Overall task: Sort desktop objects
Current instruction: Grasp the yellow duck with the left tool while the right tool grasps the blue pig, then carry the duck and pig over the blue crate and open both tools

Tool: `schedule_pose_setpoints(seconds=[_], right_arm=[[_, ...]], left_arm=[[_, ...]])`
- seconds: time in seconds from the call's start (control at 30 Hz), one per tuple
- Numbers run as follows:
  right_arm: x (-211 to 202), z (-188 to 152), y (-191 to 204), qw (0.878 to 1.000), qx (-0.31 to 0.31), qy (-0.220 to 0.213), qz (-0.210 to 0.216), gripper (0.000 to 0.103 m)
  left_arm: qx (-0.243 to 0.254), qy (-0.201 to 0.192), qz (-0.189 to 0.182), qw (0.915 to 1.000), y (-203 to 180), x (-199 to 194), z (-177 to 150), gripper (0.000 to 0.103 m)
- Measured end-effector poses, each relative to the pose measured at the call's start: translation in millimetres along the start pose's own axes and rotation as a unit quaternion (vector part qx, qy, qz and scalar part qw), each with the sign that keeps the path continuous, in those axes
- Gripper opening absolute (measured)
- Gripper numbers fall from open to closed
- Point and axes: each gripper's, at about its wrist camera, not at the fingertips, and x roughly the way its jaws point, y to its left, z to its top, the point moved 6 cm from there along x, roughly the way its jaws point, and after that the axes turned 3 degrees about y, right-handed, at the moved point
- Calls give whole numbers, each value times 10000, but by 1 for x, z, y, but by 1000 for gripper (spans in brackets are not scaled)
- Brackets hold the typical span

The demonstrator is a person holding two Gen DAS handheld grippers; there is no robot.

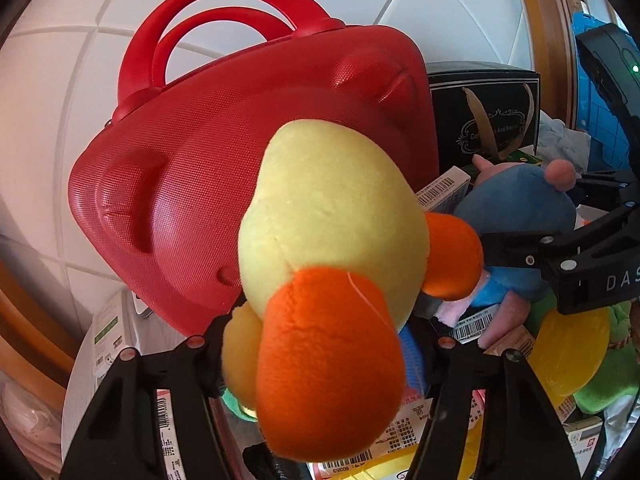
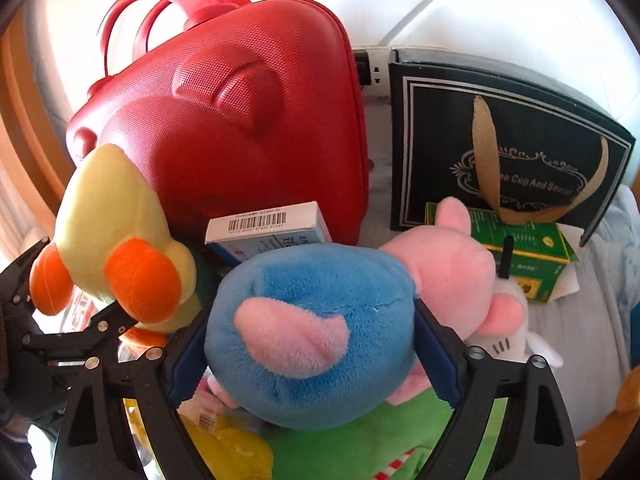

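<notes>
Here, your left gripper [image 1: 320, 356] clamps the yellow duck plush [image 1: 332, 248], right gripper [image 2: 312, 356] clamps the blue-and-pink pig plush [image 2: 320, 320], red case [image 2: 240, 120] and black gift bag [image 2: 500, 152] behind, barcoded boxes [image 2: 268, 224] littering the cluttered surface, white panelled wall [image 1: 64, 80].

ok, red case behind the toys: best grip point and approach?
Take the red case by its twin arched handles, coming from above. The case stands upright, so the handles are on top and clear of the clutter. Its broad, bulging shell looks too wide for the jaws, and the yellow duck and blue-and-pink plush crowd its front.

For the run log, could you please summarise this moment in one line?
left hand-held gripper: shut on yellow duck plush | right hand-held gripper: shut on blue-and-pink pig plush
</notes>
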Motion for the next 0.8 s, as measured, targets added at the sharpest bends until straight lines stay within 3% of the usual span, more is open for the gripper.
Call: schedule_pose_setpoints(seconds=[0.13, 0.23, 0.53, 0.7, 0.8], right_arm=[[-13, 1, 2, 9999, -128, -64, 84, 74], [-25, 0, 4, 9993, -354, -131, 54, 73], [-76, 10, -8, 9987, -249, -422, 164, 73], [-120, -5, 3, 9969, -153, -734, 243, 73], [-144, 7, 11, 9948, -147, -975, 238, 73]], left_arm=[[-61, 44, -124, 9999, 2, -6, 0, 55], [-70, 5, -205, 9998, 2, -15, 0, 54], [-172, -311, -391, 9986, 2, -61, 11, 54], [-148, -656, -462, 9967, -3, -104, 27, 54], [-90, -907, -537, 9944, -9, -137, 40, 54]])
